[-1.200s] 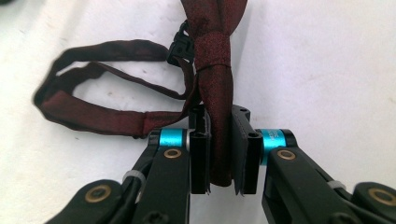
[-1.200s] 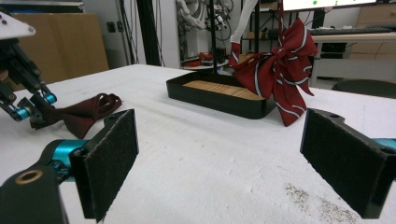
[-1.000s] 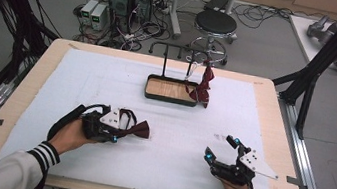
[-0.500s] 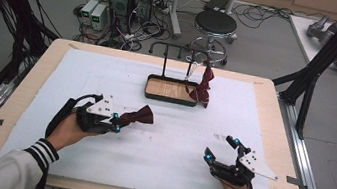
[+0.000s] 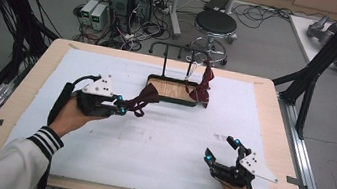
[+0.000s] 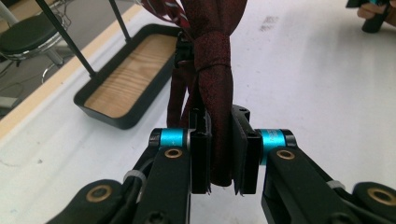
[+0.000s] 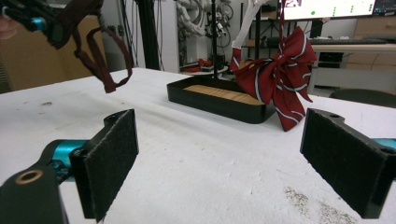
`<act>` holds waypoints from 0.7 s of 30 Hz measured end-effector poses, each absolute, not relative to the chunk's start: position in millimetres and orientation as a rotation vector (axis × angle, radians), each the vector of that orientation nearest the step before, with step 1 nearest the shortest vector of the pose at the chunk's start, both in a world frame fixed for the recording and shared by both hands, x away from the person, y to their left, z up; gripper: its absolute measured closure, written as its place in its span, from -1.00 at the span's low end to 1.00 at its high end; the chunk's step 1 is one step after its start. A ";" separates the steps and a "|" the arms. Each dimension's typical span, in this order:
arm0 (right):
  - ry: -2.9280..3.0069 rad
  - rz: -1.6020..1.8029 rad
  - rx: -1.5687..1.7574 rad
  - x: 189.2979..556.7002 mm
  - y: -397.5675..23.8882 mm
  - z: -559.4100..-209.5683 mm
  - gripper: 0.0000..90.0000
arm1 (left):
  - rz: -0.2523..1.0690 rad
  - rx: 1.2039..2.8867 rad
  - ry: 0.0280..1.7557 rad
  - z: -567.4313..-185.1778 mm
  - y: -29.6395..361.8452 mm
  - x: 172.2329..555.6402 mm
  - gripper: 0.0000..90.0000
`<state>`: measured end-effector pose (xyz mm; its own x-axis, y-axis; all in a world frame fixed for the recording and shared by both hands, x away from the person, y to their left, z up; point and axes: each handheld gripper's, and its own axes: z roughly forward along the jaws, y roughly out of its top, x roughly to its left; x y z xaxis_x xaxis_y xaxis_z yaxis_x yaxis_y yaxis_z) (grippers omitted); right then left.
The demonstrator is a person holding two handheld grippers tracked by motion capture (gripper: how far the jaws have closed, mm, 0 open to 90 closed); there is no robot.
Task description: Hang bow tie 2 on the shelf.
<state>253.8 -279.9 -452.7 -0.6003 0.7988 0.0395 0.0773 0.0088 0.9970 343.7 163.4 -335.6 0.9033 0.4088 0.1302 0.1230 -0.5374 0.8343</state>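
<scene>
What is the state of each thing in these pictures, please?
Left hand-held gripper: shut on the dark red bow tie.
Dark red bow tie: held above the table.
Right hand-held gripper: open, empty.
Striped red bow: hanging on the stand.
Black tray: wooden bottom bare.

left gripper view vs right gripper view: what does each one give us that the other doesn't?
Left gripper view alone: the left gripper seen close, its pads pinching the dark red bow tie at a wing, knot just above the jaws.

Right gripper view alone: the right gripper with jaws wide apart and nothing between them, low over the white table cover; the striped red bow hanging whole from the stand, and the held tie's strap loop dangling off the table.

Both: the black tray with its wooden floor and the held tie.
</scene>
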 end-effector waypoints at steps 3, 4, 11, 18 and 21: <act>1.726 1.644 0.893 252.9 -279.7 -453.0 -0.77 | 0.398 2.118 0.376 -331.3 160.5 348.4 0.76; 1.723 1.642 0.893 252.4 -279.5 -453.0 -0.77 | 0.400 2.116 0.372 -329.8 159.4 350.2 0.76; 1.706 1.651 0.884 250.3 -279.8 -453.7 -0.77 | 0.393 2.055 0.377 -316.3 152.6 364.6 0.76; 1.686 1.662 0.868 249.1 -280.8 -454.5 -0.77 | 0.400 2.021 0.378 -305.7 148.7 377.9 0.76; 1.688 1.663 0.866 248.5 -280.5 -454.6 -0.77 | 0.404 2.003 0.392 -300.8 148.4 384.8 0.76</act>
